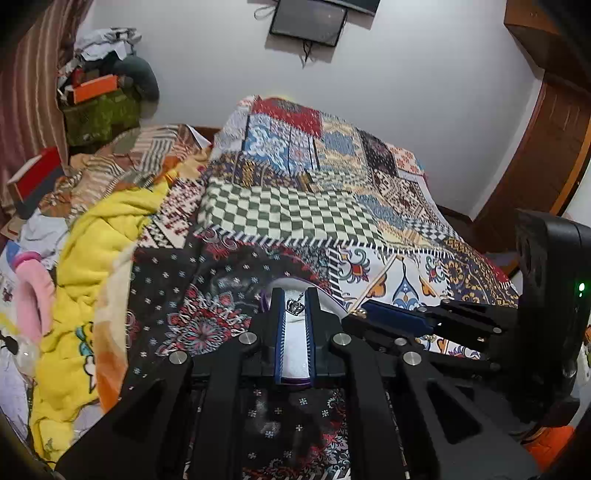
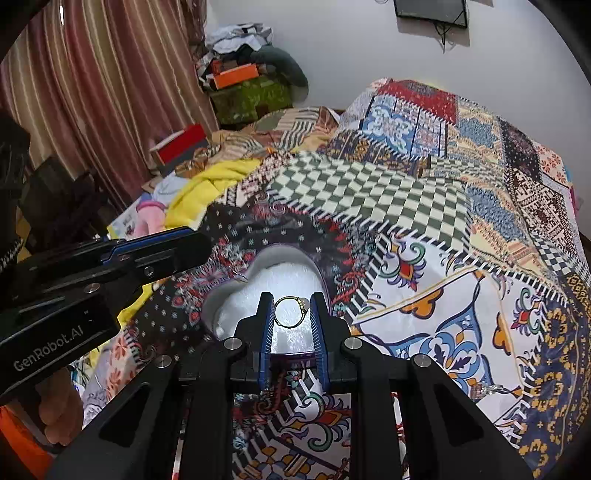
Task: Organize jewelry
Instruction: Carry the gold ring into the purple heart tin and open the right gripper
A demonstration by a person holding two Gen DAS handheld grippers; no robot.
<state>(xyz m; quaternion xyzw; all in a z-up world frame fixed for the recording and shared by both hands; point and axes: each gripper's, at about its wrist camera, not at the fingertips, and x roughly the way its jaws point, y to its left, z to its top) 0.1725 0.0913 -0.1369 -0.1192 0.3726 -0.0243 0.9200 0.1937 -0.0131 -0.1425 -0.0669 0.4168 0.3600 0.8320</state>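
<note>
Jewelry shows in both wrist views: a gold ring (image 2: 290, 312) set with a pale stone sits pinched between the blue-padded fingers of the right gripper (image 2: 292, 314), which are drawn in narrow against its band. Below it lies a heart-shaped box (image 2: 236, 295) with a white lining and a purple edge, resting on the bedspread. The left gripper (image 1: 294, 308) hovers over the same box (image 1: 334, 301), its fingers narrow too, with a small silver crown pendant (image 1: 294, 306) on a fine chain between them; whether the pads truly press on it I cannot tell. In the right wrist view the left gripper (image 2: 201, 243) reaches in from the left, just beside the box.

A patchwork bedspread (image 2: 406, 206) of checks, florals and dark medallion prints covers the bed. At its left side lie a yellow blanket (image 1: 96, 236) and something pink and plush (image 1: 33, 291). Further back, a red box (image 2: 181, 146), an orange box (image 2: 236, 75) on a pile of clutter, a striped curtain (image 2: 92, 85), a white wall, and a dark screen (image 1: 308, 22) mounted on it. Wooden panelling (image 1: 546, 147) stands at the right.
</note>
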